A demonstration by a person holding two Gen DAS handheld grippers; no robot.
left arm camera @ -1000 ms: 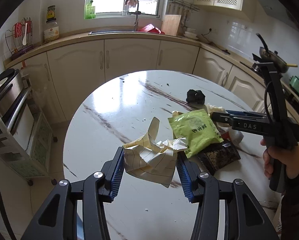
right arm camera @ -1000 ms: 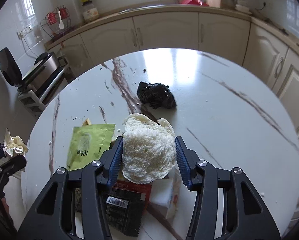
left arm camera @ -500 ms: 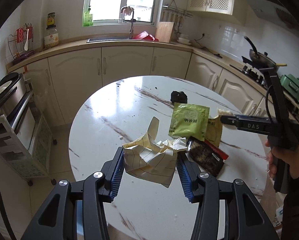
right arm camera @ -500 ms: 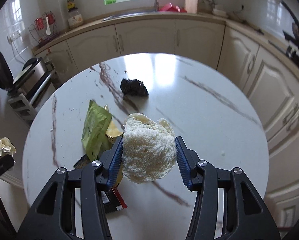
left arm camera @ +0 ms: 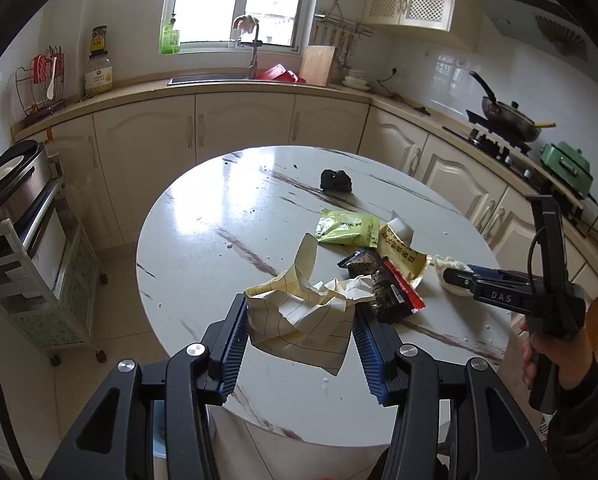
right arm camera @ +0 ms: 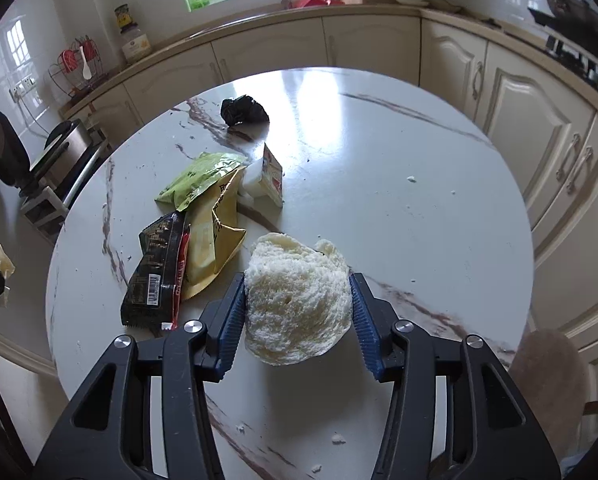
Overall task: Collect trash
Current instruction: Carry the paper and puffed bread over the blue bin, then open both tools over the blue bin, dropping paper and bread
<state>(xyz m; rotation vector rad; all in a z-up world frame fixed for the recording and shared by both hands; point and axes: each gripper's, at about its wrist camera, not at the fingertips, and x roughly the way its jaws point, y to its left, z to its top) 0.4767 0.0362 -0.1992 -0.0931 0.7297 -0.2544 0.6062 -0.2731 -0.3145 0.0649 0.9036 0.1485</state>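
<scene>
Left wrist view: low in the centre of the frame, the left gripper is clenched on a crumpled sheet of lined paper, held above the near rim of the marble table. It looks feather-light and springy; a squeeze across the thick crumple should hold it. Right of that lie the snack wrappers, slick and thin by the look of them.

Right wrist view: lower centre, the right gripper pinches a white chunk of bread, soft and crumbly; crumbs dot the table. At upper centre-left sits a black wad, too bunched to identify. No bin shows anywhere.
</scene>
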